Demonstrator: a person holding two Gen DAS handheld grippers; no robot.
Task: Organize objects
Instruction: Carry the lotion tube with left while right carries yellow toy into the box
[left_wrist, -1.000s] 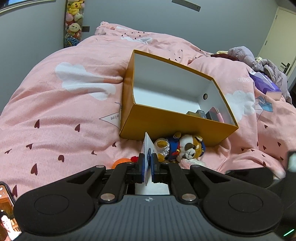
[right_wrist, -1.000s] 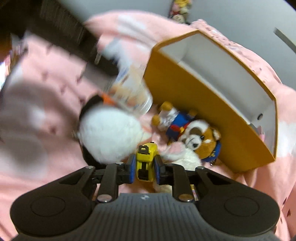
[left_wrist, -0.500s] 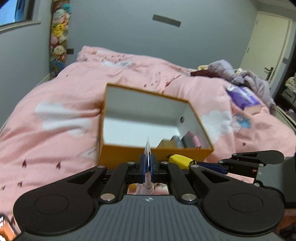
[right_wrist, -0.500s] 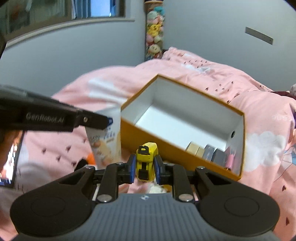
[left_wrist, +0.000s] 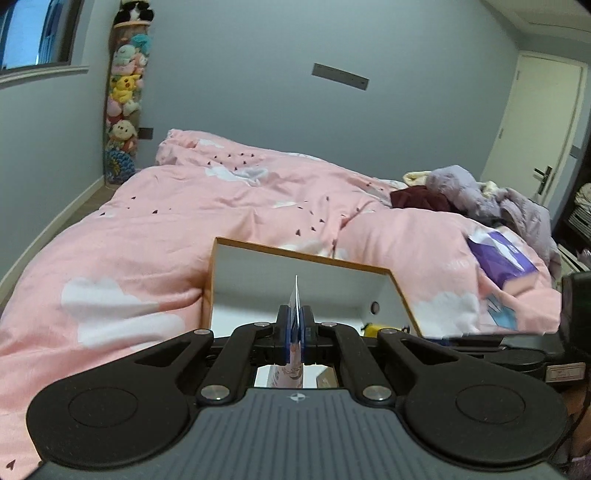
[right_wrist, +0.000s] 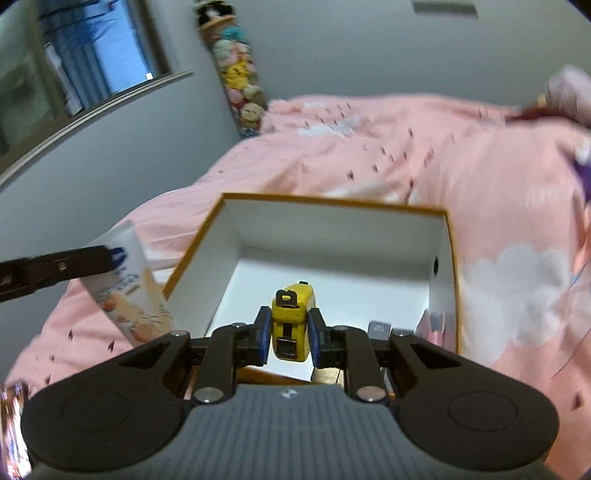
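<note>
Two clamped hand-held grippers above the orange box (right_wrist: 452, 266): left (left_wrist: 294, 325) on tube (right_wrist: 127, 291), right (right_wrist: 286, 328) on yellow tape measure (right_wrist: 291, 317).

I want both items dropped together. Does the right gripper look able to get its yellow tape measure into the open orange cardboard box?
Probably yes. The right gripper holds the yellow tape measure over the orange cardboard box, whose top is open; nothing blocks it.

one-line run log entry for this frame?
left hand-held gripper: shut on tube | right hand-held gripper: shut on tape measure | both at box
</note>
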